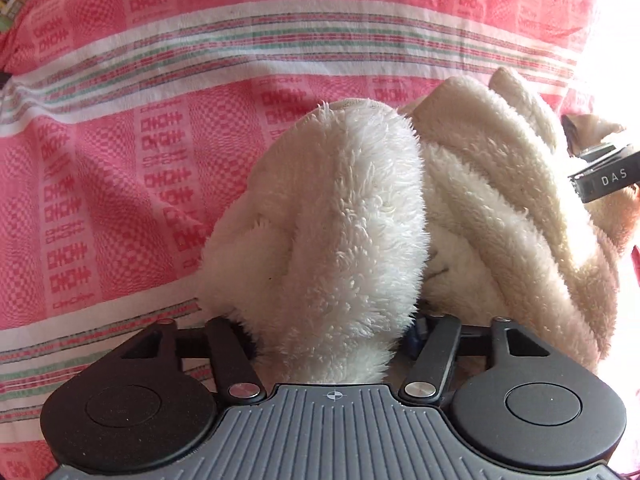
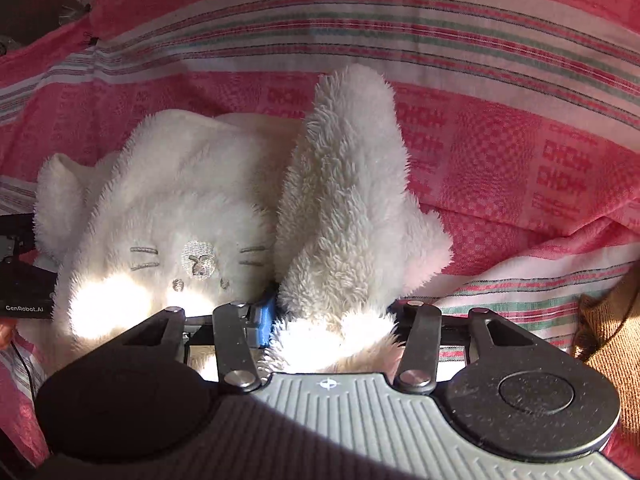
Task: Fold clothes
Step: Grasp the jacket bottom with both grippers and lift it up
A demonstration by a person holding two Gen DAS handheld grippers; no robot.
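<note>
- Two handheld grippers are both at one fluffy white garment, which lies bunched on a pink patterned cloth with white, green and red stripes.
- On the left gripper, a thick fold of the fleece stands up between the jaws and hides the fingertips; the jaws look closed in on that fold, pinching it.
- On the right gripper, another fold of the same garment rises between the jaws. A blue pad on its left finger presses against the fleece, so this one is pinching too.
- From the right wrist view, the garment shows an embroidered cat face with whiskers, plus a small ear at its left edge.
- Part of the other gripper shows at the frame edge in each view, just beside the garment.
- Brown knitted fabric sits at the right edge, near the striped band.
</note>
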